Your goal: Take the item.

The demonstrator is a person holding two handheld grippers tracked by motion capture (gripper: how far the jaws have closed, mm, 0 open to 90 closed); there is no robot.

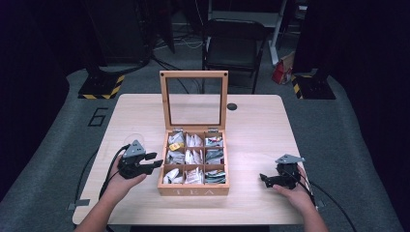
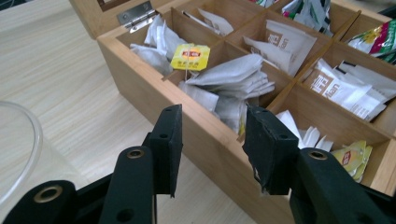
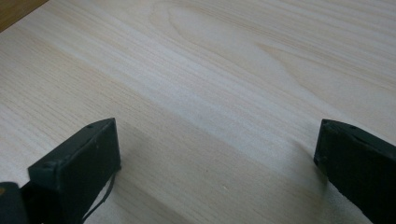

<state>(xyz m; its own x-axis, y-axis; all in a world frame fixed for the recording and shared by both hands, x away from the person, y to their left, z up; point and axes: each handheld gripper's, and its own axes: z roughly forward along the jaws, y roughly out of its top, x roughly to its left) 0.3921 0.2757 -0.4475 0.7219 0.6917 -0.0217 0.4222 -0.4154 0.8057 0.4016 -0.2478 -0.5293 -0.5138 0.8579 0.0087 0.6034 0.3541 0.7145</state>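
Wooden table (image 1: 256,140) carries an open tea box (image 1: 194,189), lid upright, nine compartments of tea bags. Left gripper (image 1: 153,162) hovers just beside the box's left wall, jaws spread, nothing between them. Right gripper (image 1: 263,179) sits well apart, near the right edge, jaws wide over bare wood. Yellow-tagged tea bag (image 2: 190,57) lies in the left column, probably across a divider. Clear glass rim (image 2: 21,154) beside the left gripper.
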